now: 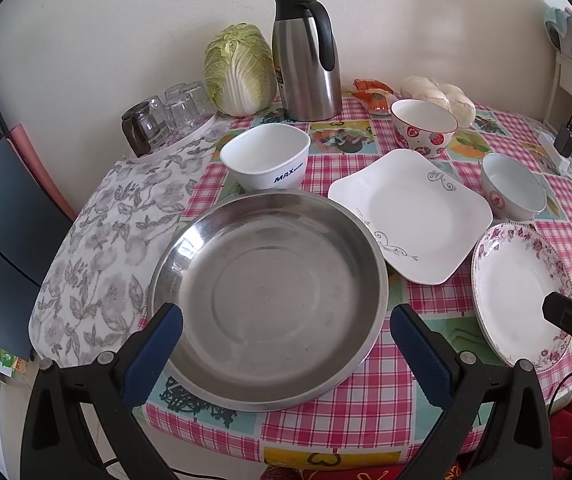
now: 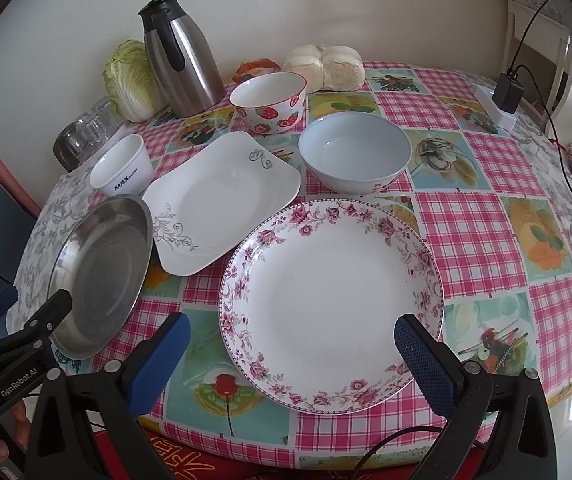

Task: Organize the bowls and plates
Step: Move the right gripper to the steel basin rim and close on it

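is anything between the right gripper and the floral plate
Nothing visible. The right gripper is open, its fingers spread to either side of the floral plate's near part, with no object in between. The square plate and blue bowl lie beyond the floral plate, out of the way.

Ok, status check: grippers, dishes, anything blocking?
Left gripper open over steel plate. Right gripper open over floral plate. Nothing stacked. No obstruction.
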### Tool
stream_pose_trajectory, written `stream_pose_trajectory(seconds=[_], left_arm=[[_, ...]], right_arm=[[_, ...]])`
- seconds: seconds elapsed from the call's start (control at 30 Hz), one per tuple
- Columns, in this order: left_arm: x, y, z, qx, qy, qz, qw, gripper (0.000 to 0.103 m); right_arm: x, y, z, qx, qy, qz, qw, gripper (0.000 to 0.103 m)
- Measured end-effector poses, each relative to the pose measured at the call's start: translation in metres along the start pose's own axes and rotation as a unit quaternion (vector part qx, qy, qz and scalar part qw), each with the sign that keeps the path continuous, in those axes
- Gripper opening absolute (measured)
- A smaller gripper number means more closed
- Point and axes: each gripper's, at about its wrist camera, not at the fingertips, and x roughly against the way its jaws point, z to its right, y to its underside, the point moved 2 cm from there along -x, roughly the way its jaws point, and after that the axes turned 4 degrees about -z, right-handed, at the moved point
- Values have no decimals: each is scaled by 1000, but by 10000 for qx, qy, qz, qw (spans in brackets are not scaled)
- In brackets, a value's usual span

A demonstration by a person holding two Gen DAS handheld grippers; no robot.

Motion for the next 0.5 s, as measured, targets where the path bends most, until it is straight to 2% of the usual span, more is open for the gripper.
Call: stream_pose_trajectory(seconds=[0.23,0.4,0.5], left_arm=[[-3,-3,-16,307,213,-84,9993,103],[-11,-7,-36,673,396,-127,9969,103],[-15,-8,-50,817,386,-71,9959,103]], right_arm=[[2,-1,-4,66,-42,40,10000,103],[9,-11,-14,239,43,227,9994,103],[12,-18,-23,374,146,373,9985,103]])
